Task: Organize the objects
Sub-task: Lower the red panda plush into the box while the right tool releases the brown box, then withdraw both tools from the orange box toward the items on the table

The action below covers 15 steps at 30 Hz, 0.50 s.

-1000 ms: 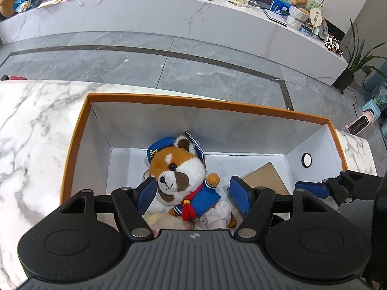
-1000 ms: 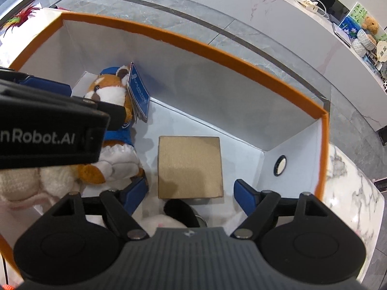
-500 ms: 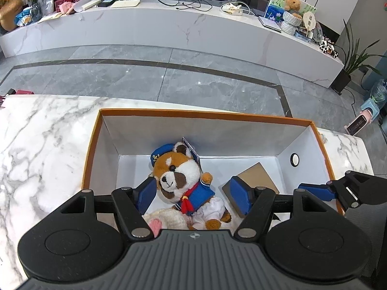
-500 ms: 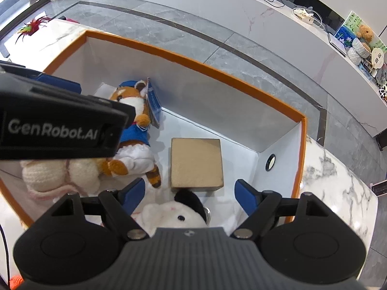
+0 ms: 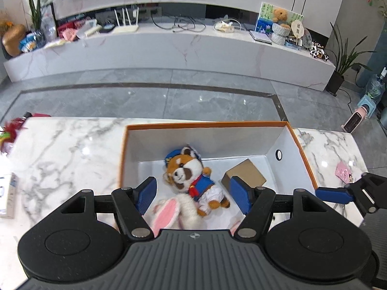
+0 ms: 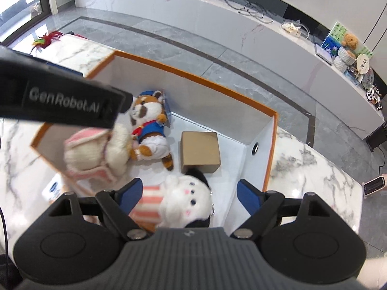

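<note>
A: Inside the orange-rimmed box (image 5: 303,154) on the marble table (image 5: 67,145): red-panda plush (image 5: 187,172) in blue sailor suit, lying on its back near centre; cardboard carton (image 5: 244,172) at 3 o'clock of it, just beside; pink-eared rabbit plush (image 5: 174,213) at 6 o'clock, touching the panda's legs; white bunny plush (image 6: 183,200) with striped body at the near wall.

B: Grippers?

A: Left gripper (image 5: 193,193): fingers spread wide, nothing between them, poised above the panda and rabbit. Right gripper (image 6: 187,193): fingers likewise spread, framing the white bunny but not pinching it.

B: Step in hand, by judgement?

A: Both tools empty above the filled box; probably time to clear out and look for the next item. Advised: lift straight up, pads kept apart, clear of the orange rim at 3 o'clock. Also to mind: the two grippers near each other, so one at a time. Remaining on the table: pink card (image 5: 344,172) at 3 o'clock of the box.
</note>
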### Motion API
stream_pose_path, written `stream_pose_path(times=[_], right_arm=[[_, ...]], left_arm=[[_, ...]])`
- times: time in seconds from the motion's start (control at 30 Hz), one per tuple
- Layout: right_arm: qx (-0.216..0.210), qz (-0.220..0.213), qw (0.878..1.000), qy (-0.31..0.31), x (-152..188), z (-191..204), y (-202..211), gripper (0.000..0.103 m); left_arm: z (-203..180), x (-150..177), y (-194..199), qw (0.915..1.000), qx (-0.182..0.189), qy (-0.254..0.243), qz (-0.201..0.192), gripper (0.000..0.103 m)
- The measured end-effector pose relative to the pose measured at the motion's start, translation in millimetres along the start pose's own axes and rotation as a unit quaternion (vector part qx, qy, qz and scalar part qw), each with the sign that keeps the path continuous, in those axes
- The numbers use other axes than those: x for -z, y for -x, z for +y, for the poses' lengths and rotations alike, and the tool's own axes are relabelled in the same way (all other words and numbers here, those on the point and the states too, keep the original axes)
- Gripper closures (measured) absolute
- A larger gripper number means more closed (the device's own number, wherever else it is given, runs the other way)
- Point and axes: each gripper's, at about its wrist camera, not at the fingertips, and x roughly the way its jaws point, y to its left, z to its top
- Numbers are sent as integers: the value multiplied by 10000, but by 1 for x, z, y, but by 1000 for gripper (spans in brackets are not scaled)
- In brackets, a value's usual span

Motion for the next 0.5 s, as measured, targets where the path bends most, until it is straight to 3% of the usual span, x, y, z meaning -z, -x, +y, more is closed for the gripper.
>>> stream_pose_path(times=[0.17, 0.5], right_arm=[[-63, -112, 9999, 53, 23, 22, 33, 16], [-137, -266, 9994, -158, 73, 53, 73, 14]], left_arm=[[2, 20, 37, 9998, -76, -101, -175, 24], [8, 99, 80, 9993, -131, -138, -312, 24]])
